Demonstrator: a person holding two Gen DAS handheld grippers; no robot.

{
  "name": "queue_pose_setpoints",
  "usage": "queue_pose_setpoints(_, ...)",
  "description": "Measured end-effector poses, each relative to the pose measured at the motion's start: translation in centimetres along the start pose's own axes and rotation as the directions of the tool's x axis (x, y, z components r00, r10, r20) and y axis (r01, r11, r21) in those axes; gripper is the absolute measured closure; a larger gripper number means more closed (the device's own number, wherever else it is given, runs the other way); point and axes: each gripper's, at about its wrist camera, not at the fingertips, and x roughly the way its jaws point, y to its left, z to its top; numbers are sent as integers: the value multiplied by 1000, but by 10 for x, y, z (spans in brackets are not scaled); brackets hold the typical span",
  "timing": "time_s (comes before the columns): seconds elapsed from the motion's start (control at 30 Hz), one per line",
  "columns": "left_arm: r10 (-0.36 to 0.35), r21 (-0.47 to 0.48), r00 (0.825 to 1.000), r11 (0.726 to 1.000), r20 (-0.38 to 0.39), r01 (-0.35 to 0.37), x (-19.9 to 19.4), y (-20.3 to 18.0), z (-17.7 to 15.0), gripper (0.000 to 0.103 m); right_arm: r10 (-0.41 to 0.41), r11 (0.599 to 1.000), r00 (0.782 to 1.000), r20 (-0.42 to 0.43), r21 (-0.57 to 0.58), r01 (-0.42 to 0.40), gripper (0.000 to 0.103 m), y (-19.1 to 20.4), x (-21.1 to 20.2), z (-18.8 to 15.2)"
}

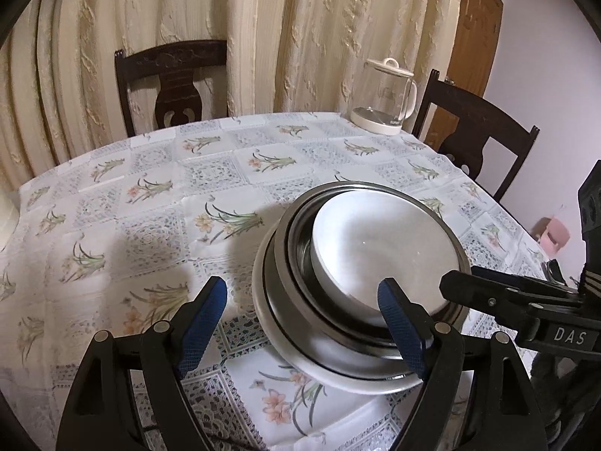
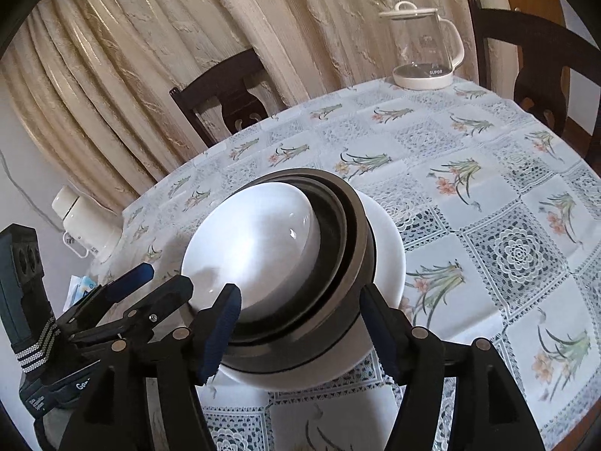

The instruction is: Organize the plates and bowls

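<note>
At lower centre of the left wrist view, left gripper (image 1: 302, 319): jaws spread wide, blue-padded fingers (image 1: 203, 323) holding nothing; the right-hand finger overlaps the near rim of the stack, contact cannot be told. Centre right of that frame: white bowl (image 1: 379, 251) nested inside steel bowls (image 1: 285, 263), these seated on a white plate (image 1: 270, 323), all on the desk (image 1: 157, 195) with its floral cloth. Right edge: right gripper (image 1: 488, 293), seen side-on. In the right wrist view, lower centre: right gripper (image 2: 300, 323), jaws wide apart, straddling the near side of the same stack, clamped on nothing. Upper right of both frames: glass kettle (image 1: 387, 97) at the desk's far edge. Behind it: dark chairs (image 1: 172, 82), cream curtain (image 1: 263, 37).
</note>
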Motion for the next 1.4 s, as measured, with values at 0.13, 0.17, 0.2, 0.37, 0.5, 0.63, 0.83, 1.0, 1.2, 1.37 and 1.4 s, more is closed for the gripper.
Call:
queue_pose_setpoints(0.13,17,15,1000,1000,19,-17,-11,-4,-7,20,-2,1000,1000,21,-17,3,34,4,-8,-9)
queue_pose_setpoints(0.17,22,20,999,1000,26,-23,-14,-5,-9,20,-3,1000,1000,26,-22,3,34,4,-9,-11)
queue_pose_setpoints(0.2,29,25,999,999,33,-30,-16,-6,-11,20,-3,1000,1000,31,-24,4,34,5,-11,-13)
queue_pose_setpoints(0.37,73,45,996,996,60,-76,-28,-10,-25,15,-7,1000,999,42,-27,8,31,3,-14,-26)
queue_pose_setpoints(0.5,89,33,994,995,66,-92,-34,-8,-35,11,-6,1000,999,44,-19,6,29,-1,-15,-37)
queue_pose_setpoints(0.63,112,12,991,994,73,-113,-38,-7,-46,10,-21,1000,998,57,-23,22,21,-4,-18,-44)
queue_pose_setpoints(0.83,149,-6,985,989,88,-149,-42,-9,-60,9,-71,995,993,98,-69,78,13,0,-26,-58)
queue_pose_setpoints(1.0,201,14,968,979,153,-205,-54,-20,-68,2,-103,986,981,167,-113,123,7,8,-35,-65)
queue_pose_setpoints(1.2,279,44,941,955,190,-292,-60,-32,-72,2,-132,980,966,224,-115,161,2,9,-43,-69)
queue_pose_setpoints(1.37,297,45,943,951,151,-307,-53,-35,-78,1,-156,972,956,249,-133,193,1,11,-42,-73)
queue_pose_setpoints(1.4,295,38,946,953,133,-302,-50,-34,-78,2,-159,970,954,252,-139,199,1,12,-42,-74)
